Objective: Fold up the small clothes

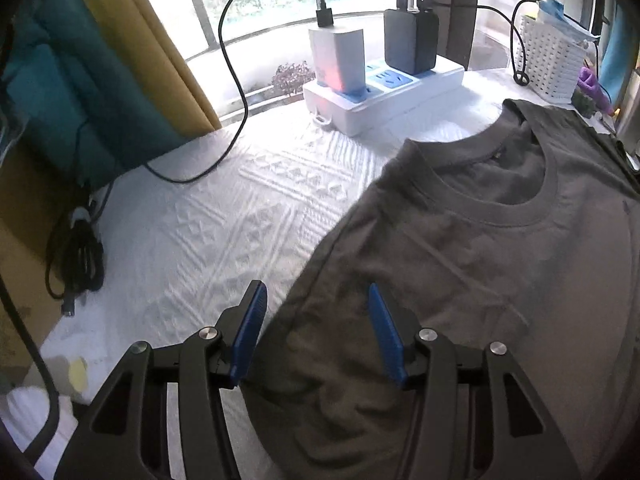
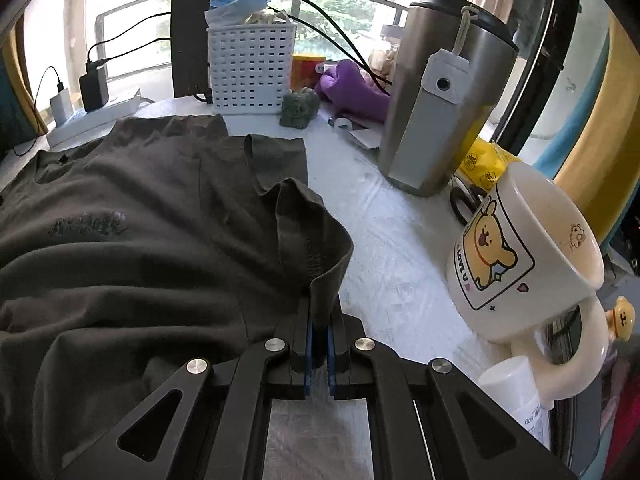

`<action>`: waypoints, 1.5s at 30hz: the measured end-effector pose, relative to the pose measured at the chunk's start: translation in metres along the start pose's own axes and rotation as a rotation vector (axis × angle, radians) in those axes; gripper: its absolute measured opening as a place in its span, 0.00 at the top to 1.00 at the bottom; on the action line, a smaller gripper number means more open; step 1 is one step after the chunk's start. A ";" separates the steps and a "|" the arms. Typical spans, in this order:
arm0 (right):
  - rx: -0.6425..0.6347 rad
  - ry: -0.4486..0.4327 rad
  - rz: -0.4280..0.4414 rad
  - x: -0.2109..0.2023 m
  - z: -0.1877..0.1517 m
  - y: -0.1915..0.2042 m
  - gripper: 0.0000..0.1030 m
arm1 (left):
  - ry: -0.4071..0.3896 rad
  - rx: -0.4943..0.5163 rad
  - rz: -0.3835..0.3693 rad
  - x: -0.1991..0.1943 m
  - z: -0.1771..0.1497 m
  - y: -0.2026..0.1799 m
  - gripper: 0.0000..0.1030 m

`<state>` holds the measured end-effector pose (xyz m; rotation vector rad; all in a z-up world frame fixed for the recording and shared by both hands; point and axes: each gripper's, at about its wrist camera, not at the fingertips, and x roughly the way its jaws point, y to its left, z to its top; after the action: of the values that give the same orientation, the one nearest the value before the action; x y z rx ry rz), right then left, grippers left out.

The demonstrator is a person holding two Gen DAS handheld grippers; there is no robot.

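Blue-padded fingers of the left gripper (image 1: 316,332) stand wide apart, holding nothing, poised over the left edge of a dark grey t-shirt (image 1: 460,260). One finger is above the white textured tablecloth (image 1: 200,232), the other above the cloth of the shirt. The shirt lies spread on the table with its round collar facing the window. Behind it sit a white power strip (image 1: 384,96) with chargers plugged in, and a white perforated basket (image 1: 550,64).

On the other side, the right gripper (image 2: 319,320) has its fingers pressed together on a fold of the shirt's sleeve (image 2: 312,232), which rises from the jaws in a raised ridge. Just to the right stand a cream bear mug (image 2: 520,256) and a steel tumbler (image 2: 440,96).
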<state>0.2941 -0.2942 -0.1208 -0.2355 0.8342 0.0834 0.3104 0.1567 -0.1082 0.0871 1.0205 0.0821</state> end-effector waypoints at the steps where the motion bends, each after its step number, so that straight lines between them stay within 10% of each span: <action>1: 0.003 0.002 0.000 0.002 0.001 0.001 0.96 | -0.009 0.000 -0.002 0.000 0.000 -0.001 0.50; 4: 0.015 0.000 0.010 0.003 0.003 0.000 0.96 | -0.027 -0.002 -0.074 0.000 0.002 -0.005 0.95; 19: 0.055 0.008 0.047 0.011 0.010 -0.003 0.95 | -0.068 0.007 0.032 0.021 0.059 0.007 0.98; 24: 0.011 0.005 0.044 -0.005 0.010 0.003 0.87 | -0.049 0.007 0.029 -0.002 0.043 0.003 0.93; 26: -0.017 -0.012 0.021 -0.015 0.014 0.005 0.46 | -0.063 -0.013 0.019 -0.018 0.031 0.008 0.83; 28: -0.038 -0.056 0.000 -0.029 0.022 0.005 0.25 | -0.075 -0.032 0.031 -0.033 0.019 0.011 0.67; 35: -0.177 -0.145 0.005 -0.035 0.052 0.029 0.25 | -0.089 -0.143 -0.008 -0.071 -0.035 0.018 0.41; 40: -0.178 -0.066 0.051 0.026 0.078 0.042 0.51 | -0.061 -0.194 -0.021 -0.070 -0.062 0.012 0.40; 45: -0.182 -0.008 0.069 0.064 0.093 0.045 0.51 | -0.058 -0.227 -0.038 -0.071 -0.076 0.004 0.37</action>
<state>0.3970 -0.2291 -0.1165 -0.3774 0.8272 0.2257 0.2087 0.1558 -0.0872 -0.1362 0.9487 0.1589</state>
